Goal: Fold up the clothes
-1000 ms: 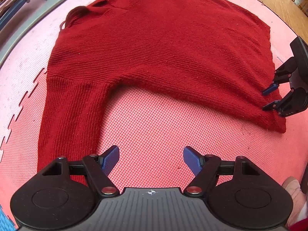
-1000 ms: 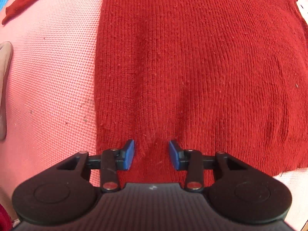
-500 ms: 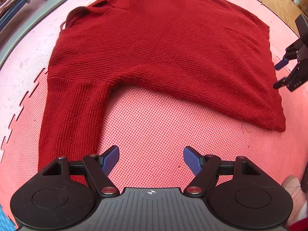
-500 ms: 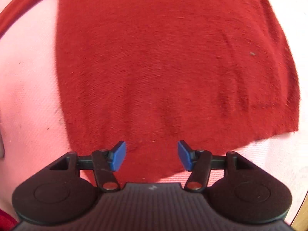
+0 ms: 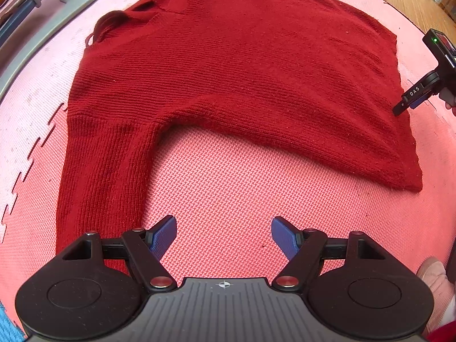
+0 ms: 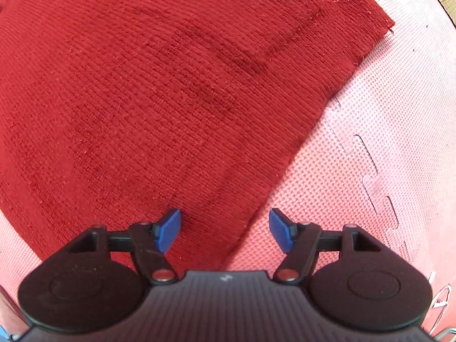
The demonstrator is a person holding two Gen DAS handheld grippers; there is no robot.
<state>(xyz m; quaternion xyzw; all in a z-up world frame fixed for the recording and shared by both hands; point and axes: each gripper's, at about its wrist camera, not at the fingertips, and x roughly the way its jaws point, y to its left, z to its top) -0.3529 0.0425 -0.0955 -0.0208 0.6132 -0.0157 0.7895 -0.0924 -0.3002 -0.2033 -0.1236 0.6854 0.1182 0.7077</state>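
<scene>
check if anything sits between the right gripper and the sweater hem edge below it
Nothing visible does. The open right gripper hangs directly over the red sweater, straddling its hem edge, with only bare pink foam mat beside it. Its jaws have just been opening, empty.

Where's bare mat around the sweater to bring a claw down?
Bare mat lies in the pocket between the sleeve and the sweater body's lower edge, under the left claw. More beyond the hem by the right claw. Top-left is crowded by grey gear.
</scene>
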